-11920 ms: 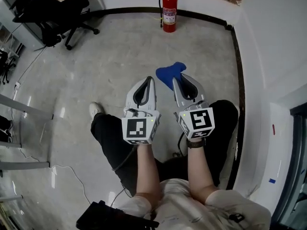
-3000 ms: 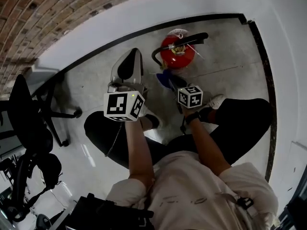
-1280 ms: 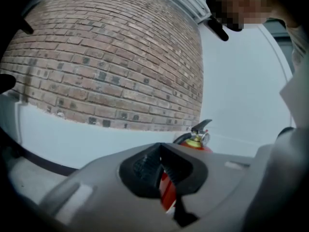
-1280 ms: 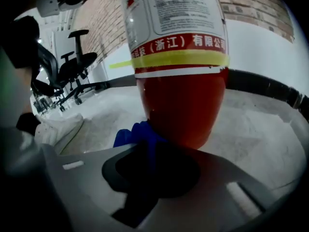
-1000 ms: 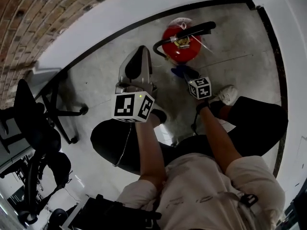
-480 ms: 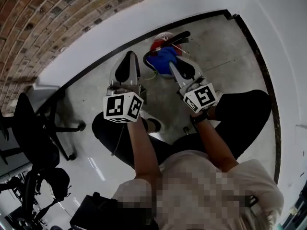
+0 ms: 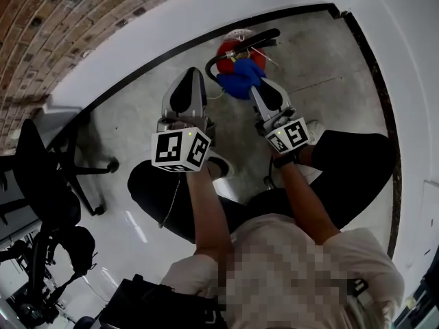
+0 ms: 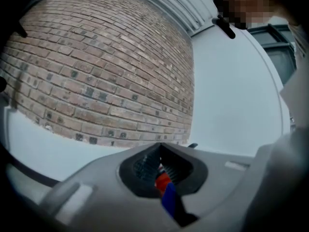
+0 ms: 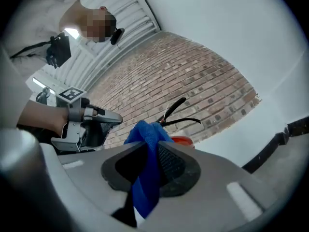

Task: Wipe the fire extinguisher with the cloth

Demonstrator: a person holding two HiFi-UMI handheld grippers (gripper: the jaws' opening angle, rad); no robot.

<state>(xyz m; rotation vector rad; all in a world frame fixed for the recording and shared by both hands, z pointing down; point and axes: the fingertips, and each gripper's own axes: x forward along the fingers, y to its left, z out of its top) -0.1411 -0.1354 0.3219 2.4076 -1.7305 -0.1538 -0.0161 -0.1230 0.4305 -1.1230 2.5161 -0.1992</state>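
The fire extinguisher (image 7: 228,49) stands upright on the grey floor (image 7: 322,53), close to the black skirting where the brick wall (image 7: 55,26) meets the white wall. From above, its red top, black lever and curved black hose are in sight. The blue cloth (image 7: 239,82) lies bunched against the extinguisher's near side, just below the lever. Whether it actually presses on the red body cannot be told. The right tongs (image 7: 258,88) are closed tightly on this cloth. In the right gripper view a fold stands up above the tips and the rest hangs down between the ribbed pads, with the red body and the black lever just beyond it. The left tongs (image 7: 191,74) hang just beside the extinguisher on its left, apart from it, and point toward the wall. Their tips meet with nothing gripped between them. In the left gripper view a bit of red and blue shows through the gap behind the tips. The person crouches over both grippers in dark trousers, with a white shoe (image 7: 317,127) near the right wrist. A black office chair (image 7: 38,177) stands well apart at the left.
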